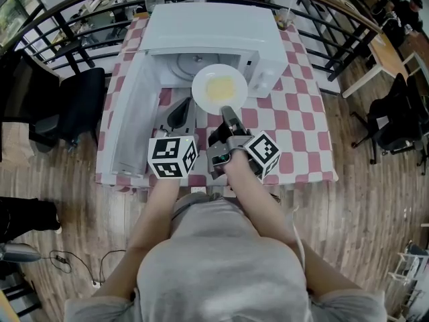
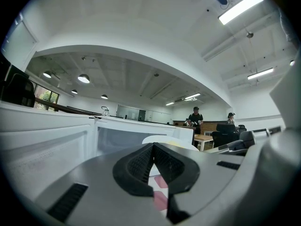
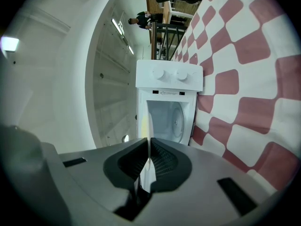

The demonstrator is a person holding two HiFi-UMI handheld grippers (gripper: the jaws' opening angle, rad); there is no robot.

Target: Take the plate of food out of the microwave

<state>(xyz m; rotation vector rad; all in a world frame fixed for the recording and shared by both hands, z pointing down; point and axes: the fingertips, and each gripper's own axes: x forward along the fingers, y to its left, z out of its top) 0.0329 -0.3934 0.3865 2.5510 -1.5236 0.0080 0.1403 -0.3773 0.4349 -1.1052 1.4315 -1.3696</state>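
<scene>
A white plate with yellow food hangs just outside the mouth of the white microwave, above the checked tablecloth. My right gripper is shut on the plate's near rim. In the right gripper view, rolled on its side, the plate shows edge-on, pinched in my right gripper, with the microwave cavity beyond. My left gripper hovers left of the plate, shut with nothing in it. In its own view my left gripper has its pads together, and the plate shows past them.
The microwave door stands swung open to the left, beside my left gripper. The red and white tablecloth extends to the right. A black chair stands left of the table, a railing runs behind it. People stand far off.
</scene>
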